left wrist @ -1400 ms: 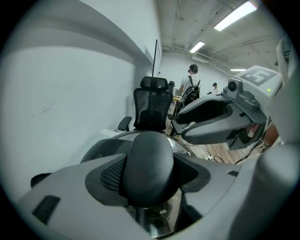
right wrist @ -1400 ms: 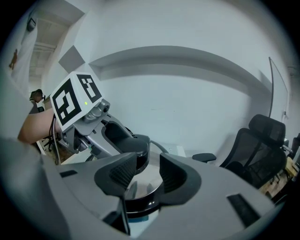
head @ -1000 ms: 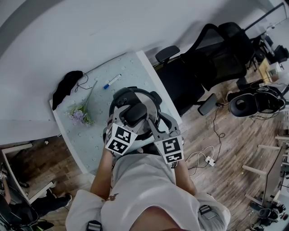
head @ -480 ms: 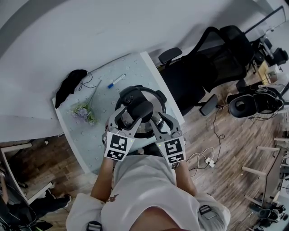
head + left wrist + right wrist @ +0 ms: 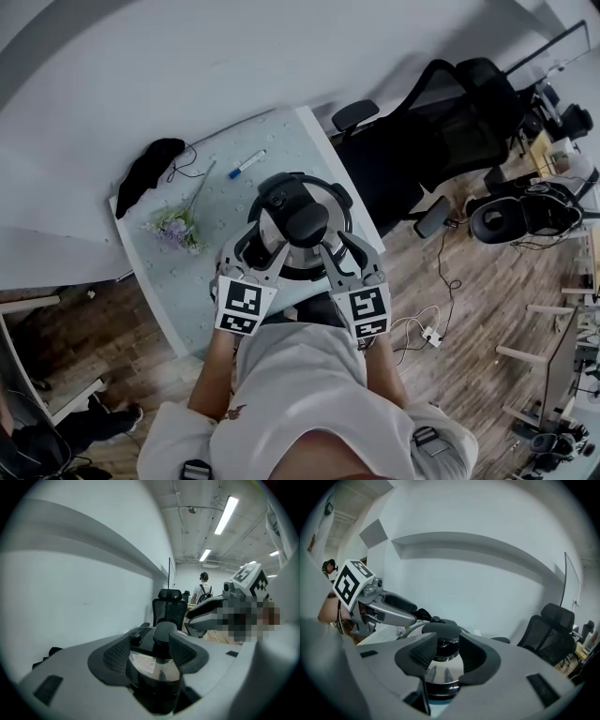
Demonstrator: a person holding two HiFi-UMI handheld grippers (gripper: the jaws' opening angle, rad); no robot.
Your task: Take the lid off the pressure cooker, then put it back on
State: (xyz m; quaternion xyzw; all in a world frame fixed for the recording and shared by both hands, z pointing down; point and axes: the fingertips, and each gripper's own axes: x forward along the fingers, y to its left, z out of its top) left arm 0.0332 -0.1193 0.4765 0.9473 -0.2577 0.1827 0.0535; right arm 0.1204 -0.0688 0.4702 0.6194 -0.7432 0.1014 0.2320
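Two grippers are brought to the near side of the cooker (image 5: 284, 272), which stands on the table (image 5: 178, 281) with its lid (image 5: 328, 200) seated and level; the removal step is judged not yet done. The left gripper (image 5: 259, 253) is set across the black handle (image 5: 152, 667) that runs out from the knob (image 5: 306, 222), and its jaws have just been closing. In the left gripper view the handle fills the gap and both pads appear to be pressed on its sides, so a grasp on the handle is read. This hold is probably chosen because the handle gives leverage for turning the lid out of its lock before it is lifted. The right gripper (image 5: 337, 257) is held just beside the near right edge of the lid with its jaws apart. Only polished steel and the knob beyond are seen through the gap, and nothing is clamped. It is judged to be placed there to steady the cooker or to take a second hold. A flower (image 5: 173, 228) and a pen (image 5: 247, 164) are left well apart from the work
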